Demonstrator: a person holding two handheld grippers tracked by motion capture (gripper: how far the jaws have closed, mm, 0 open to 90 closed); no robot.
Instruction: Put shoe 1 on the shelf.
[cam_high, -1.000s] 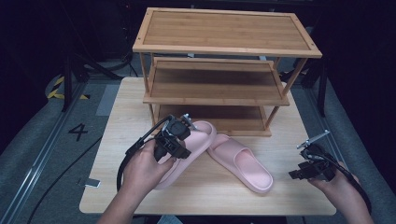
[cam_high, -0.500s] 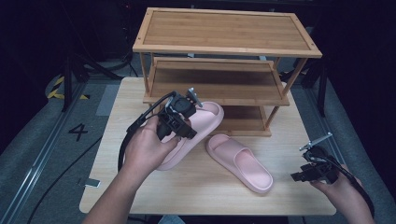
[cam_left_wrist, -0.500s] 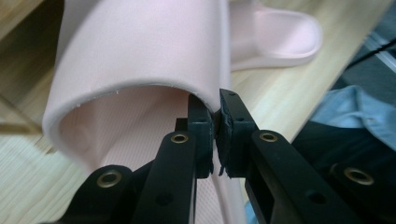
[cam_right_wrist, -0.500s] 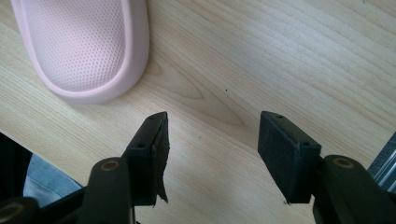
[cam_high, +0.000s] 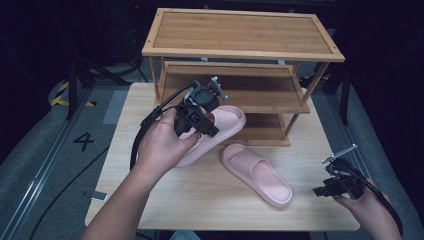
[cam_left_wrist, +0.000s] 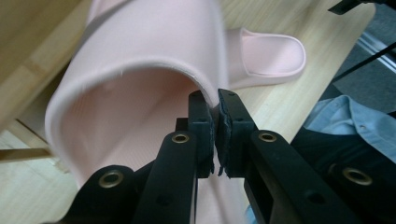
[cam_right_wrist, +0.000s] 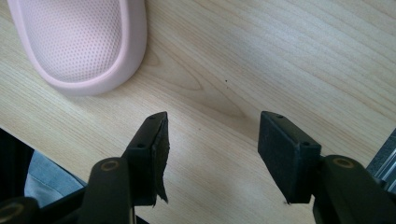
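- Left gripper (cam_high: 212, 107): held above the table (cam_high: 150, 200) in front of the rack (cam_high: 240, 52), jaws clamped on the thin upper strap edge of the raised slipper (cam_high: 225, 125). In the left gripper view the left gripper (cam_left_wrist: 215, 105) shows both pads pressed onto the strap rim of the raised slipper (cam_left_wrist: 135, 93), with the rim pinched between them.
- Raised slipper: pink, tilted, its toe end lifted toward the lower shelf (cam_high: 260, 127) of the rack; its heel end lies under the person's left hand (cam_high: 162, 145), so whether it touches the table cannot be told.
- Second slipper (cam_high: 257, 174): pink, flat on the table, sole down, just right of the raised one and apart from it; it points diagonally toward the near right corner. It also shows in the left gripper view (cam_left_wrist: 266, 58), beyond the held strap.
- Right gripper (cam_high: 332, 187): at the table's near right edge, well apart from both slippers. In the right gripper view the right gripper (cam_right_wrist: 212, 154) has its jaws parted with only bare tabletop (cam_right_wrist: 280, 56) between them; the second slipper (cam_right_wrist: 79, 42) lies ahead at upper left, untouched.
- Rack: bamboo, three tiers, standing at the far side of the table.
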